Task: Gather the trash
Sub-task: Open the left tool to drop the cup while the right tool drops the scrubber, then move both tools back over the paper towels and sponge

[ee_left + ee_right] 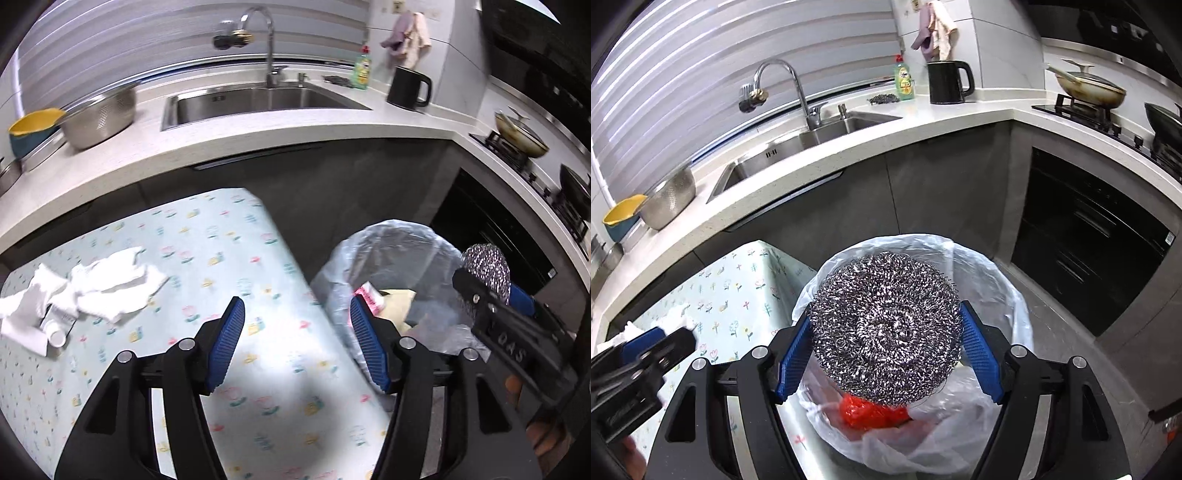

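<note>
Right tongs clamp a steel scourer between both blue pads, directly above the bin, which is lined with a clear bag and stands on the floor beside the worktop. Inside the bin lie a red wrapper and other scraps. Left tongs stand wide apart and hold nothing, poised over the worktop's right edge, with the right pad over the bin rim. On the worktop's flowered cloth, far left, crumpled white tissues lie partly over a small white bottle on its side. Behind, a counter carries a sink, a metal colander, a black kettle and a green soap bottle.
</note>
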{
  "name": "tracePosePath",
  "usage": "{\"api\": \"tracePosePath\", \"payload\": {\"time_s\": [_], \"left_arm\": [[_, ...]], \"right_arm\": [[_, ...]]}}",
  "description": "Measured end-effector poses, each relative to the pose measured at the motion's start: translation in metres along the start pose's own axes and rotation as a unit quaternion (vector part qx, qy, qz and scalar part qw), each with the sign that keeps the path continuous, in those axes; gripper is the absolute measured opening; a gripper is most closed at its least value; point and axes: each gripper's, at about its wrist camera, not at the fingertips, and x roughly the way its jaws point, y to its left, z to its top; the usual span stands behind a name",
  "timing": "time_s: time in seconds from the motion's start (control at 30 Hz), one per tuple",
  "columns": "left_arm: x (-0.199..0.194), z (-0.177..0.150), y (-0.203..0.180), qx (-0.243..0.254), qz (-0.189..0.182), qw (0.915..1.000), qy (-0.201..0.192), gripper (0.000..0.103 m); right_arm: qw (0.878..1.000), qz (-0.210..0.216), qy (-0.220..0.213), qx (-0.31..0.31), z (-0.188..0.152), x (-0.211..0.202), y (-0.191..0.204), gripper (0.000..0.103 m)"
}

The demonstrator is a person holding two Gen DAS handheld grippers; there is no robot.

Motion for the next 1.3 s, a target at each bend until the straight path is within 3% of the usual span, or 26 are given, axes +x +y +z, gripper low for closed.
{"api": "tracePosePath", "payload": {"time_s": [0.27, 0.37, 0.6, 0.7, 1.17, 1.3], "left_arm": [[-0.013, -0.008, 0.026, -0.021, 0.007, 0.9998, -0.004, 0.058], [-0.021, -0.011, 0.033, -0.028, 0.008, 0.9995, -0.009, 0.064], [-0.044, -0.016, 0.050, -0.041, 0.014, 0.9988, -0.021, 0.065], [-0.053, -0.019, 0.062, -0.052, 0.022, 0.9980, -0.027, 0.071], [-0.100, -0.045, 0.156, -0.120, 0.082, 0.9883, -0.045, 0.087], [-0.111, -0.054, 0.187, -0.143, 0.096, 0.9839, -0.047, 0.087]], "right_arm": [[1.000, -0.004, -0.018, -0.012, 0.003, -0.012, 0.017, 0.078], [1.000, -0.004, -0.023, -0.016, 0.007, -0.020, 0.023, 0.078], [0.999, 0.020, -0.037, -0.032, 0.004, -0.050, 0.050, 0.078], [0.998, 0.034, -0.040, -0.043, 0.000, -0.061, 0.067, 0.078], [0.990, 0.092, -0.023, -0.102, -0.034, -0.082, 0.158, 0.078], [0.987, 0.108, -0.013, -0.118, -0.048, -0.082, 0.188, 0.078]]}}
